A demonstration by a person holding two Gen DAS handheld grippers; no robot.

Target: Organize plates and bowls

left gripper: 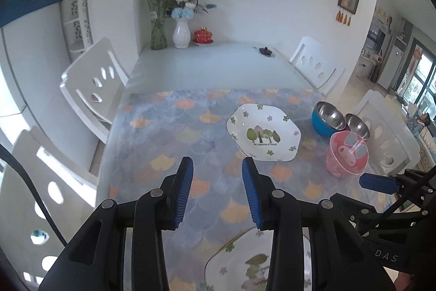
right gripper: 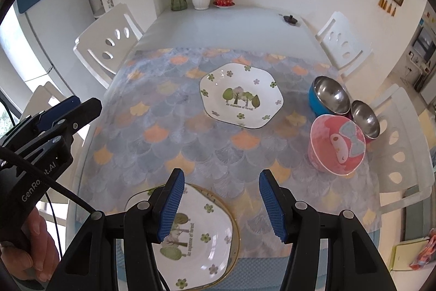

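Note:
A white hexagonal plate with tree print (left gripper: 264,135) (right gripper: 241,96) lies mid-table. A second like plate (right gripper: 199,242) (left gripper: 245,263) lies at the near edge, stacked on a gold-rimmed plate (right gripper: 236,231). At the right stand a blue steel bowl (left gripper: 327,119) (right gripper: 328,96), a smaller steel bowl (left gripper: 357,126) (right gripper: 365,119) and a pink cartoon bowl (left gripper: 347,156) (right gripper: 336,147). My left gripper (left gripper: 218,168) is open and empty above the cloth. My right gripper (right gripper: 222,179) is open and empty, just beyond the near plates.
A patterned cloth (right gripper: 163,132) covers the near half of the glass table. Vases (left gripper: 181,34), a red pot (left gripper: 203,35) and a dark lid (left gripper: 265,51) stand at the far end. White chairs (left gripper: 90,86) (right gripper: 346,42) flank both sides.

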